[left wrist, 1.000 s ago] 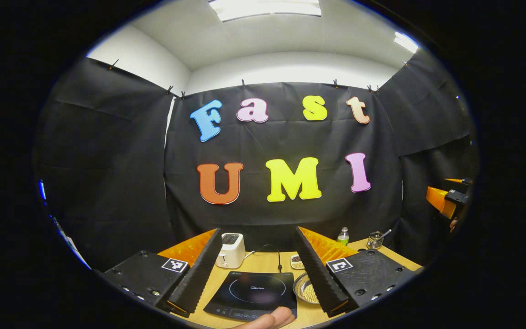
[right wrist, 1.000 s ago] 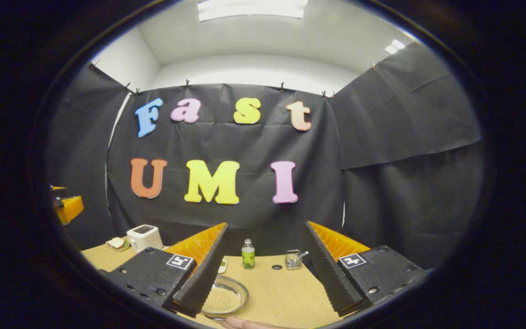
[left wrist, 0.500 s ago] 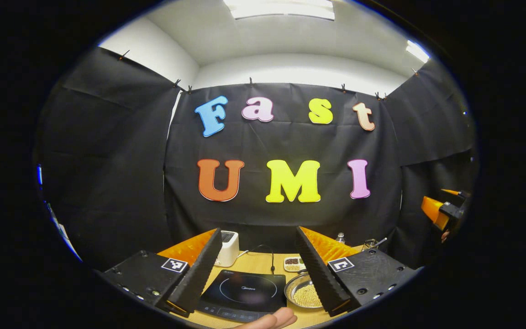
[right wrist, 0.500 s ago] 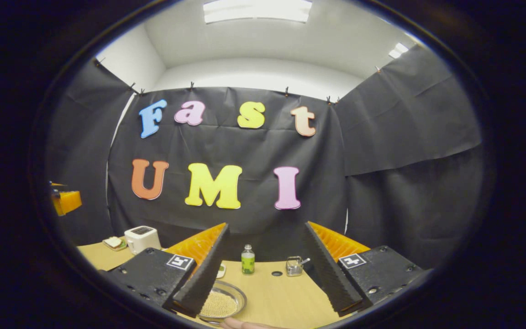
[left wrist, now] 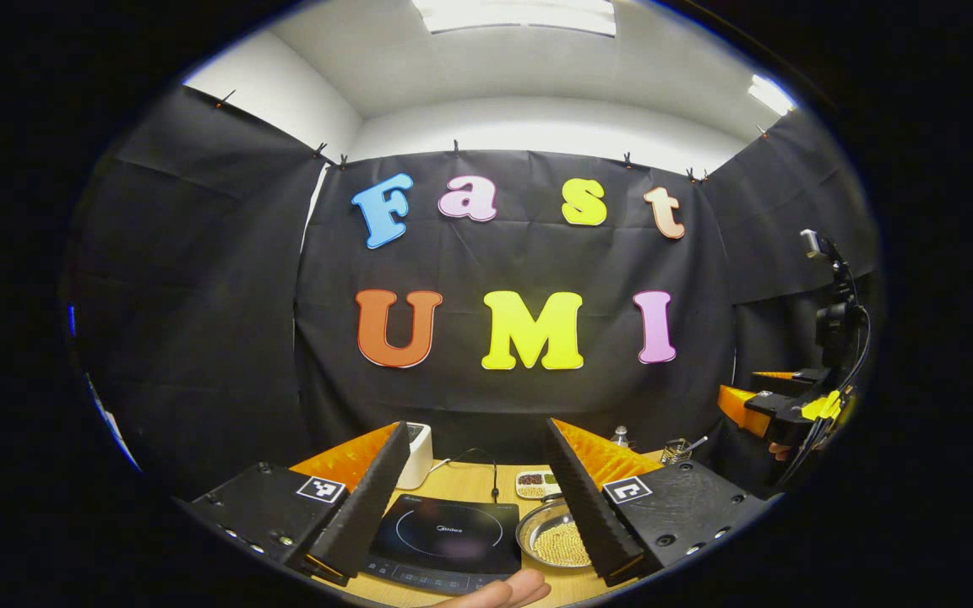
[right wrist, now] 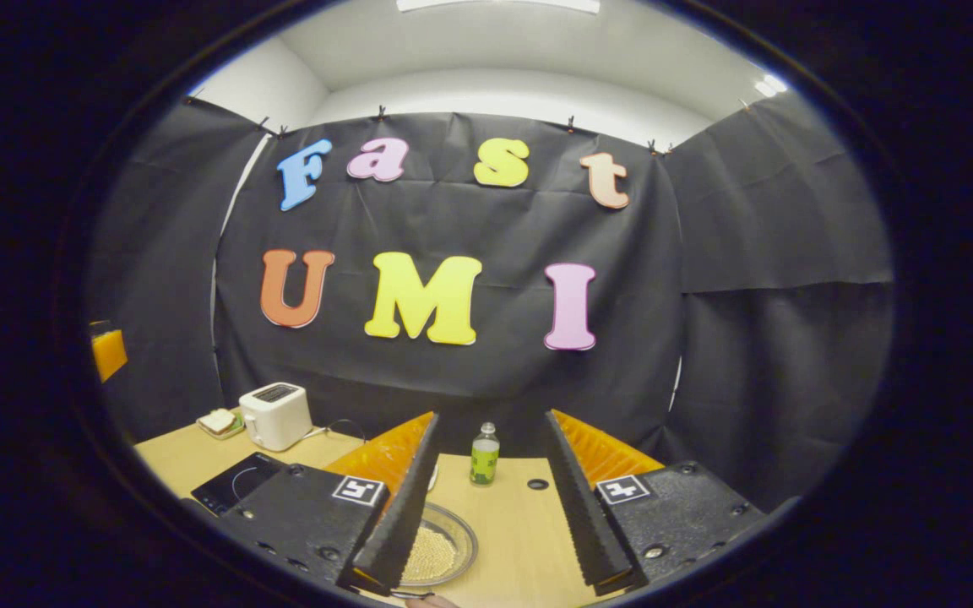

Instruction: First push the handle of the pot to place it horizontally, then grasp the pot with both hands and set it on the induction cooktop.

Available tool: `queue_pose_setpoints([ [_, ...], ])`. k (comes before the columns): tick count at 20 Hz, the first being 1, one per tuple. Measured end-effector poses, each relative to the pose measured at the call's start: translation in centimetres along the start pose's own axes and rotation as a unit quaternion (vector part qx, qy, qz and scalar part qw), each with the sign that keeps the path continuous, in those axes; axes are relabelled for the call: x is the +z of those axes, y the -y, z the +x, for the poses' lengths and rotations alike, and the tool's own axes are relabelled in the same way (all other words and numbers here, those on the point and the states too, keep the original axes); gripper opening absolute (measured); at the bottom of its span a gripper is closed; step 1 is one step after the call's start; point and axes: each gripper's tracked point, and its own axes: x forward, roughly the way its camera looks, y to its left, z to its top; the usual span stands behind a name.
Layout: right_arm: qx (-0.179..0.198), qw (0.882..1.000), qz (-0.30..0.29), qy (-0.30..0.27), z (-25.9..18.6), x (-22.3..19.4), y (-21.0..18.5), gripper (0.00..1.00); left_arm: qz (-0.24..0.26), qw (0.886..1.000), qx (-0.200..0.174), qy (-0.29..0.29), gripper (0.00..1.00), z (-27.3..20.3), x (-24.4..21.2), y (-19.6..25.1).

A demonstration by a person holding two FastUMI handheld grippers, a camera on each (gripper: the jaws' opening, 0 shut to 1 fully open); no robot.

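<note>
The left hand-held gripper (left wrist: 478, 507) is held above the wooden surface (left wrist: 470, 483) with its two fingers spread wide and nothing between them. Going from its left to its right: a white toaster (left wrist: 417, 454) stands behind its left finger at the back of the surface. Between the fingers and just ahead lies the black induction cooktop (left wrist: 447, 540), flat and bare, so it seems ready to receive the pot. Its cable (left wrist: 493, 477) runs back toward the wall. Beyond the cable is a small divided dish (left wrist: 536, 484), and beside the right finger a metal bowl of pale beans (left wrist: 556, 539) sits next to the cooktop. Below, part of a hand (left wrist: 499, 594) shows at the bottom edge.

The right hand-held gripper (right wrist: 486, 515) is also spread apart and empty, in the air over the same surface. To its far left I see a plate with bread (right wrist: 218, 421) beside the toaster, then the cooktop's corner. The bowl of beans lies partly under its left finger. A small green bottle (right wrist: 484, 454) stands straight ahead between the fingers, with a dark hole in the surface (right wrist: 538, 485) near it.

I cannot find the pot in these views, so I cannot tell where it stands. I judge that the handle push has not begun, because both grippers are high and empty.
</note>
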Motion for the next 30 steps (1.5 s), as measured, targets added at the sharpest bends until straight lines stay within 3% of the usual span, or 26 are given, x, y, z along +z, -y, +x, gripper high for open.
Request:
queue_pose_setpoints([
  [2,0.019,1.000,-0.003,-0.020,0.2,-0.6,-1.4,0.60,0.008,1.000,0.003,0.003,0.95,0.0,-0.3,-0.2],
  [5,0.052,0.996,0.006,-0.074,-0.4,-3.9,-3.5,0.48,0.015,1.000,0.001,0.003,0.95,-0.1,-0.7,0.2],
  [6,0.065,0.993,0.005,-0.099,-0.6,-5.6,-4.3,0.39,0.017,1.000,0.001,0.002,0.95,-0.2,-0.8,0.0],
  [7,0.074,0.990,-0.001,-0.120,-0.7,-7.0,-5.0,0.36,0.019,1.000,0.003,0.000,0.95,-0.2,-1.0,-0.2],
  [8,0.078,0.987,-0.014,-0.139,-0.8,-8.3,-5.4,0.26,0.020,1.000,0.004,-0.001,0.95,-0.1,-1.1,-0.2],
  [9,0.086,0.985,-0.023,-0.147,-0.9,-9.1,-5.9,0.23,0.021,1.000,0.005,-0.002,0.95,-0.1,-1.1,-0.3],
  [12,0.097,0.978,-0.068,-0.173,-0.8,-11.8,-7.0,0.00,0.015,1.000,0.003,0.001,0.95,-0.1,-1.0,-0.2],
  [13,0.108,0.972,-0.073,-0.194,-0.9,-13.3,-7.9,0.04,0.013,1.000,0.003,0.002,0.95,-0.1,-0.9,-0.2],
  [14,0.124,0.964,-0.071,-0.223,-1.3,-15.1,-8.9,0.01,0.012,1.000,0.002,0.004,0.95,-0.2,-0.9,-0.2],
  [17,0.161,0.934,-0.067,-0.311,-3.4,-21.1,-11.5,0.04,0.021,1.000,0.001,0.007,0.95,-0.6,-0.9,-0.1],
  [21,0.198,0.904,-0.071,-0.371,-7.0,-26.0,-14.6,0.01,0.041,0.999,0.001,0.007,0.95,-1.0,-1.4,-0.3],
  [24,0.208,0.895,-0.079,-0.387,-7.8,-28.3,-16.2,0.01,0.035,0.999,0.006,0.001,0.95,-1.0,-2.2,-0.7],
  [30,0.174,0.889,-0.050,-0.421,-6.6,-32.0,-16.0,0.01,0.022,1.000,0.014,-0.003,0.95,-1.2,-2.4,-1.9],
])
